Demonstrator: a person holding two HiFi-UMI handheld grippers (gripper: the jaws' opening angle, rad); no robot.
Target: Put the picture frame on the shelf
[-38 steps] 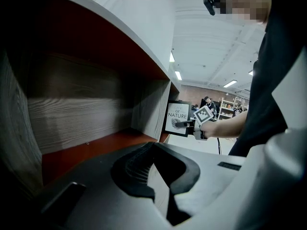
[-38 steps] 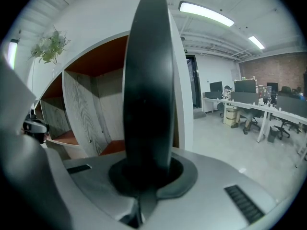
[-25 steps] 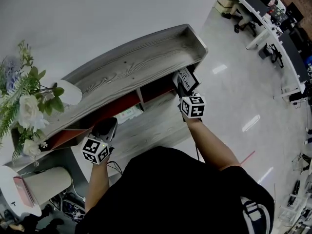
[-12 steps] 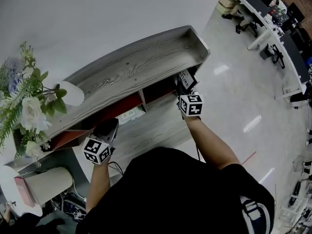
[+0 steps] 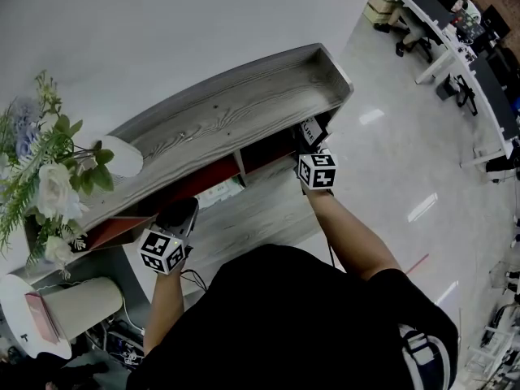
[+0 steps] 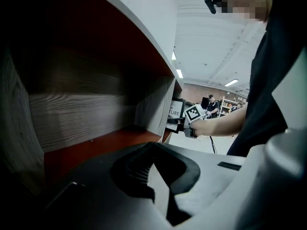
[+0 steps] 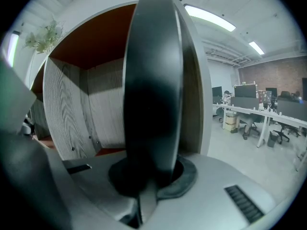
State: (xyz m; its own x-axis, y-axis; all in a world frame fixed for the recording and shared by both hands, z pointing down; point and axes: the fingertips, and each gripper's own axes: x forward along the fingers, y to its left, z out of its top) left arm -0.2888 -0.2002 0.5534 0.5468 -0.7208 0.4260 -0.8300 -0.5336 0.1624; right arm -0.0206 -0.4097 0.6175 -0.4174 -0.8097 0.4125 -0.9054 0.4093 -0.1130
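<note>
Grey wood shelf [image 5: 219,116]: right gripper [image 5: 306,146] clamped on frame [image 5: 313,130] (upright) at shelf's right opening; left gripper [image 5: 182,211] fingers together, empty, at left opening.

**Shelf [image 5: 227,120], clearances.**
- Lower tier: two red-lined bays are parted by an upright divider [image 5: 240,167].
- Right bay [image 7: 91,114]: it is closed in by grey back and side panels. Its mouth is partly taken up by the picture frame [image 5: 312,130] clamped in the right gripper [image 5: 305,142].
- Left bay [image 6: 86,128]: an open red floor is seen ahead of the left gripper [image 5: 185,207].
- Top board: the left end is occupied by flowers [image 5: 49,177] and a white disc [image 5: 122,154]. The remainder is left bare.
- Polished floor [image 5: 398,169] to the right: open passage.
</note>
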